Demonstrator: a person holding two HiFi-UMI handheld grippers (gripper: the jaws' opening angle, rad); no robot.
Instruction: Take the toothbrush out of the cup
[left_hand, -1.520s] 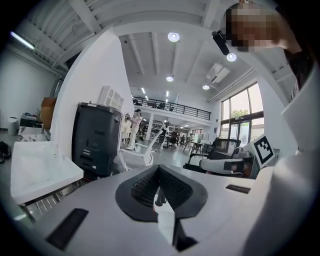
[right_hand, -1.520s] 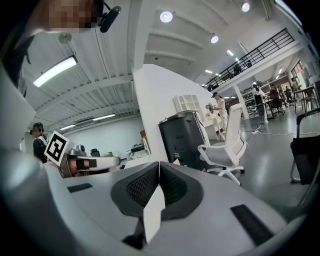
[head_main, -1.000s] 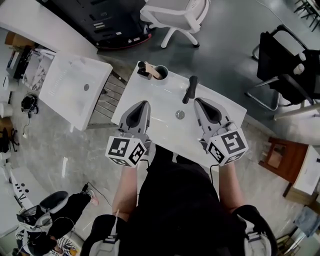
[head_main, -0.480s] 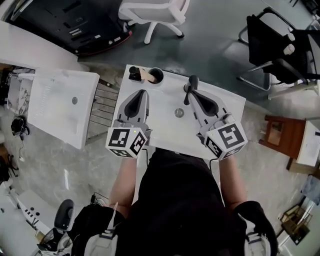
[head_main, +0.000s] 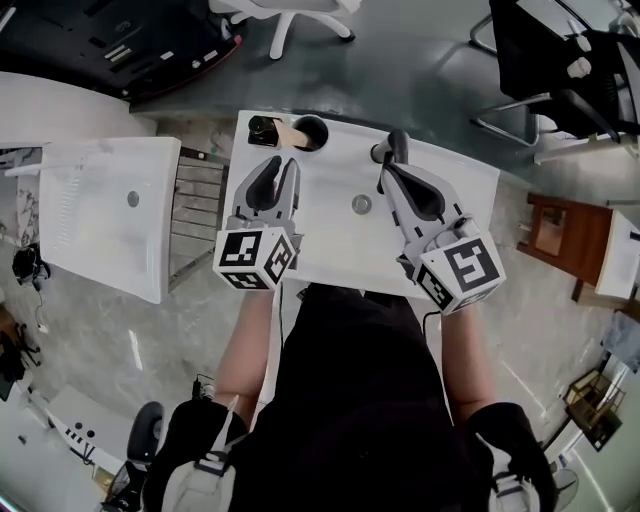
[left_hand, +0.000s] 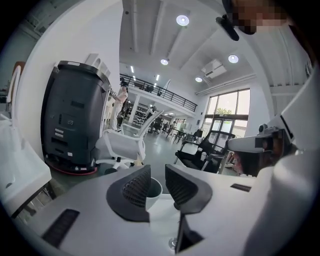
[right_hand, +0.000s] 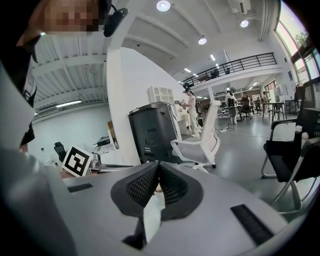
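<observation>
A dark-rimmed white cup (head_main: 311, 132) stands at the back left of the white washbasin top (head_main: 330, 235). A tan-handled toothbrush (head_main: 287, 130) leans out of it to the left, its dark end over the counter edge. My left gripper (head_main: 280, 166) hovers just in front of the cup. Its jaws are opening, with nothing between them. In the left gripper view the cup (left_hand: 153, 189) shows through the gap of that gripper (left_hand: 157, 183). My right gripper (head_main: 386, 172) is shut and empty, close to the black faucet (head_main: 392, 150); in the right gripper view its (right_hand: 159, 176) pads meet.
A round drain (head_main: 361, 204) sits in the basin between the two grippers. A second white basin unit (head_main: 105, 215) stands to the left. Beyond the counter are a white office chair (left_hand: 120, 145), a dark machine (left_hand: 72, 120) and a black chair (head_main: 545, 50).
Both grippers have moved forward toward the cup and the faucet. The left gripper's jaws, shut before, now stand apart. The right gripper stays shut.
</observation>
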